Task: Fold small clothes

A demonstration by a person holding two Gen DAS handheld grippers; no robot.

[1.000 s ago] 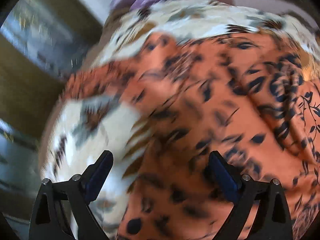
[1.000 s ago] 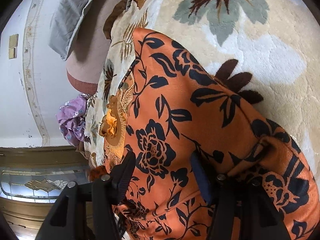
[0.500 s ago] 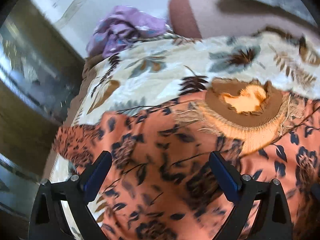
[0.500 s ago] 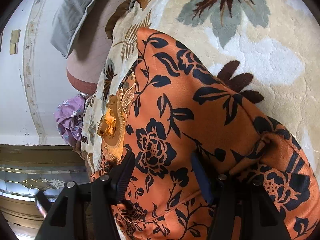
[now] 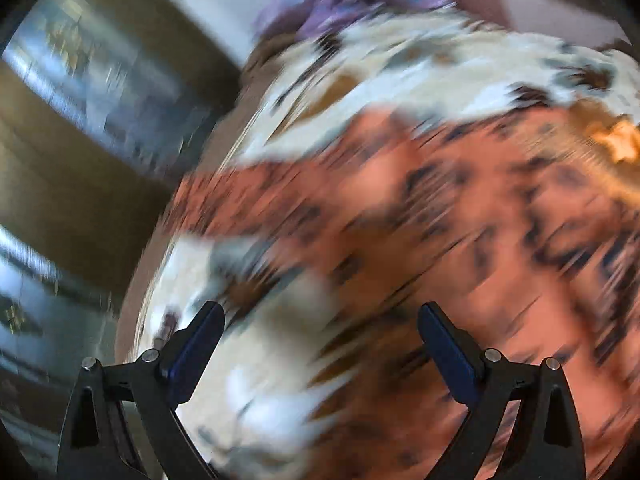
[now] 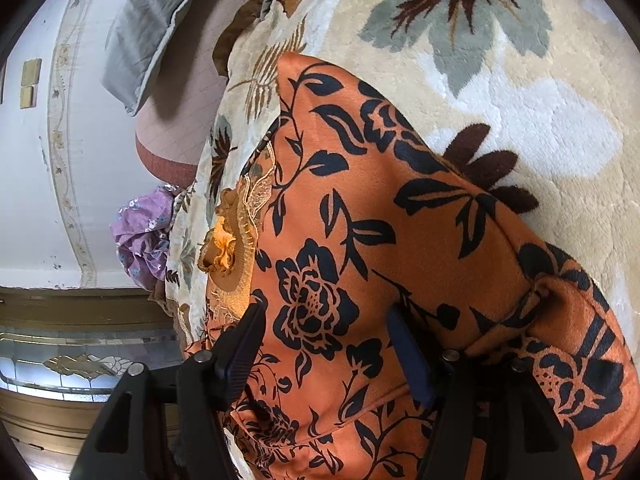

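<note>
Left wrist view, heavily blurred: the left gripper point(image 5: 320, 332) stands wide open at the bottom of the frame, nothing between its fingers. The orange garment point(image 5: 460, 220) fills the centre and right, lying on a cream leaf-patterned blanket point(image 5: 420, 76); what looks like a purple cloth point(image 5: 340, 4) sits at the top.

Right wrist view: the right gripper point(image 6: 328, 344) has just been opening, its fingers apart over the orange garment point(image 6: 360, 208), the fabric between them. The blanket point(image 6: 520, 92) spreads across the upper right; the purple cloth point(image 6: 144, 236) lies at mid-left.
</note>
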